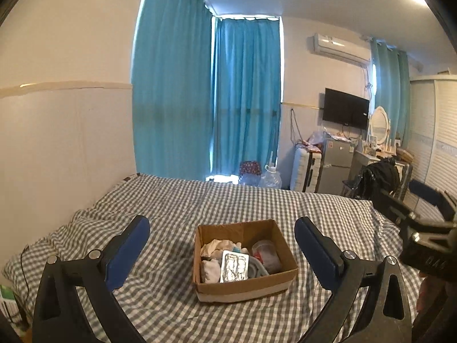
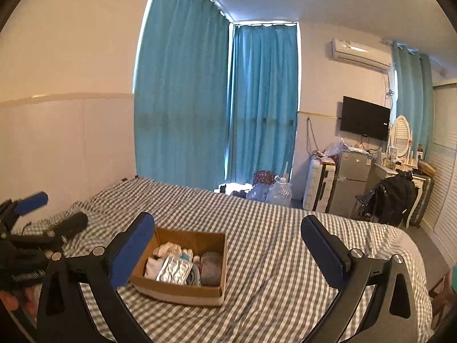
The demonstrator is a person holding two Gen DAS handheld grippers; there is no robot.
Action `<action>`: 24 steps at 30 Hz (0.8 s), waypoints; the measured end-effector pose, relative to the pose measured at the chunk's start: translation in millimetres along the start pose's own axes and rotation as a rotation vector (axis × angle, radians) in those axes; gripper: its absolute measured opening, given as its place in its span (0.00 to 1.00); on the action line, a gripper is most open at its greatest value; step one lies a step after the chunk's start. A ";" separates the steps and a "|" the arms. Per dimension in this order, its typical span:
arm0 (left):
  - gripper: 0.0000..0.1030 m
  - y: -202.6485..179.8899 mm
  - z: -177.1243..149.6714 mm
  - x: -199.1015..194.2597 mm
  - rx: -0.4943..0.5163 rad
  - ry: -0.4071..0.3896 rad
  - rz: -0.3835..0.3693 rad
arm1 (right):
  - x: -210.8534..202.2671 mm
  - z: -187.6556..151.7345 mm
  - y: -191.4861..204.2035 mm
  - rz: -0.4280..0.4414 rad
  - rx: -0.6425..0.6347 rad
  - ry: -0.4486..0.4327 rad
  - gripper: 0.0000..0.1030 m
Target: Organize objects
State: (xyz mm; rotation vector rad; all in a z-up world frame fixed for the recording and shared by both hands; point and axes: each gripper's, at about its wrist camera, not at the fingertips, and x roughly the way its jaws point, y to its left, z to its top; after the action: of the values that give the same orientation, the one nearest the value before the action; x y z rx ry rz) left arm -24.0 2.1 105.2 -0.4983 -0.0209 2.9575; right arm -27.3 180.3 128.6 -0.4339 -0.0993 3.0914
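- A cardboard box [image 1: 242, 260] sits on the checked bed [image 1: 177, 200], lower centre of the left wrist view, filled with a silver blister pack [image 1: 234, 265], white cloths and a plastic cup.
- The left gripper [image 1: 222, 253] stands wide, empty.
- The right gripper [image 2: 228, 254] stands wide too, empty.

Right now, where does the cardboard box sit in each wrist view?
Left wrist view: the cardboard box sits low centre on the checked bedspread, framed between the open jaws.
Right wrist view: the box lies lower left of centre, partly behind the left blue pad.
Shared landmark: the silver blister pack inside the box.
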 end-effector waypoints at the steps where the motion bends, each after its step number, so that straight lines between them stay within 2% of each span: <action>1: 1.00 0.6 -4.5 -0.8 -0.005 -0.003 0.000 | 0.8 -7.2 0.3 -0.006 -0.003 0.003 1.00; 5: 1.00 3.4 -26.2 0.1 -0.025 0.008 -0.007 | 7.9 -42.0 2.3 -0.008 0.010 0.031 1.00; 12: 1.00 3.6 -62.8 7.9 -0.016 0.035 -0.012 | 36.7 -91.8 1.0 -0.005 0.037 0.137 1.00; 18: 1.00 3.9 -80.6 19.1 -0.010 0.080 0.013 | 40.6 -108.4 -1.2 -0.042 0.041 0.158 1.00; 24: 1.00 -0.2 -86.4 23.2 0.019 0.098 0.020 | 43.1 -108.5 -4.5 -0.051 0.042 0.168 1.00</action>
State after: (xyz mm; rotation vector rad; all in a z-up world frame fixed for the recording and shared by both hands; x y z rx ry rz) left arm -17.4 4.7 16.1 -0.6438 0.0222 2.9453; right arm -38.8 192.6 13.0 -0.6753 -0.0416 2.9858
